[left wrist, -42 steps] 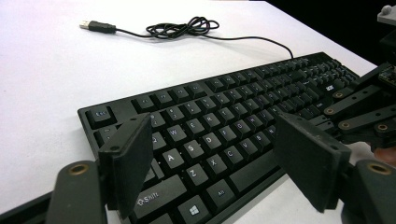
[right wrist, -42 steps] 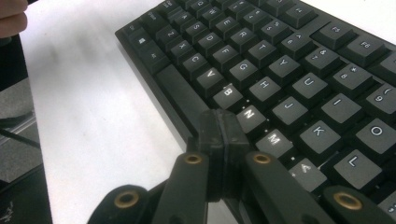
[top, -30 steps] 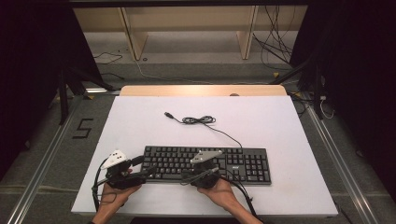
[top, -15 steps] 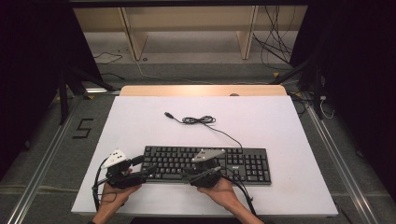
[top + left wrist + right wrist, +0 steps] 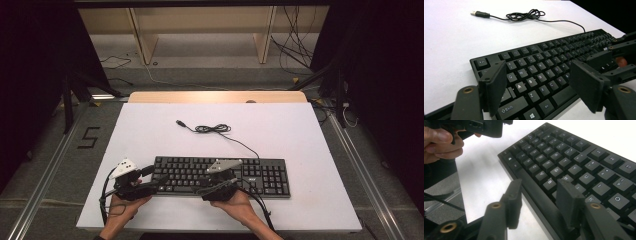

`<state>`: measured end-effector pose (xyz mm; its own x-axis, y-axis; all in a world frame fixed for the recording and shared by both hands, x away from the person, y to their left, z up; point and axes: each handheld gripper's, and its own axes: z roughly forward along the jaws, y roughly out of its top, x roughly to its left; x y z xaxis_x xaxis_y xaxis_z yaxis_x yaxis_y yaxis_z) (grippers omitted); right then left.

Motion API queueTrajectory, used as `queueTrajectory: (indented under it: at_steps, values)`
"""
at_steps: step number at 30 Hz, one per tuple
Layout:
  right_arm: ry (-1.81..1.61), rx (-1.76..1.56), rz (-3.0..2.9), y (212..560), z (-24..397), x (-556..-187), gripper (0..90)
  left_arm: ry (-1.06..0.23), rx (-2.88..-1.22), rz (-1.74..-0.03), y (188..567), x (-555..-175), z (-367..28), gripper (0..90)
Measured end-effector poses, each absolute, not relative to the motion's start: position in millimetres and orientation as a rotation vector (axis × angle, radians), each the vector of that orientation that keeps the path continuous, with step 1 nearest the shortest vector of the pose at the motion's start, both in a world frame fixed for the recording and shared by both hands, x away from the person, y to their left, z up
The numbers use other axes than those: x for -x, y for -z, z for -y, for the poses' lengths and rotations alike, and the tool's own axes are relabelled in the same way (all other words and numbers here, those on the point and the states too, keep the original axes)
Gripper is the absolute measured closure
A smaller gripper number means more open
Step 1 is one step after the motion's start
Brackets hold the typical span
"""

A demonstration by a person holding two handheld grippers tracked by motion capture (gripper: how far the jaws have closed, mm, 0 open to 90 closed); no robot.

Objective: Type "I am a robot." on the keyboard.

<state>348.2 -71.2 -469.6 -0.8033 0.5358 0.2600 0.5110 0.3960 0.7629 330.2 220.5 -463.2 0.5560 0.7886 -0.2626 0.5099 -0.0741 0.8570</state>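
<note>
A black keyboard (image 5: pixel 260 175) lies near the front edge of the white table (image 5: pixel 300 130). My left gripper (image 5: pixel 152 181) is at the keyboard's left end. In the left gripper view it (image 5: pixel 539 87) is open, its jaws straddling the front left corner of the keyboard (image 5: pixel 544 62) around the Shift and Z keys. My right gripper (image 5: pixel 212 187) is at the middle of the front edge. It (image 5: pixel 541 202) is open, one jaw over the table in front of the keyboard (image 5: pixel 564 152), the other over the keys.
The keyboard's cable (image 5: pixel 212 129) lies loosely coiled behind it on the table, with its USB plug (image 5: pixel 180 123) at the left end; both the cable (image 5: pixel 524 15) and the plug (image 5: pixel 479 13) show in the left gripper view. A wooden shelf frame (image 5: pixel 200 30) stands beyond the table.
</note>
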Motion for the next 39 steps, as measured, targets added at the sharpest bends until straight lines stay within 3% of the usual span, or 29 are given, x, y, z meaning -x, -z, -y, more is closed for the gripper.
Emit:
queueTrajectory:
  at_steps: [25,30,39]
  values:
    - [-1.416,-0.993,-2.587,466,74,-345,43.6,-0.332,-1.774,-1.104,463,-338,-216,44.5]
    - [-1.420,-0.990,-2.584,466,74,-344,43.1,-0.330,-1.791,-1.097,463,-340,-215,52.2]
    - [-1.434,-0.989,-2.576,464,75,-342,41.0,-0.325,-1.827,-1.106,463,-346,-211,74.2]
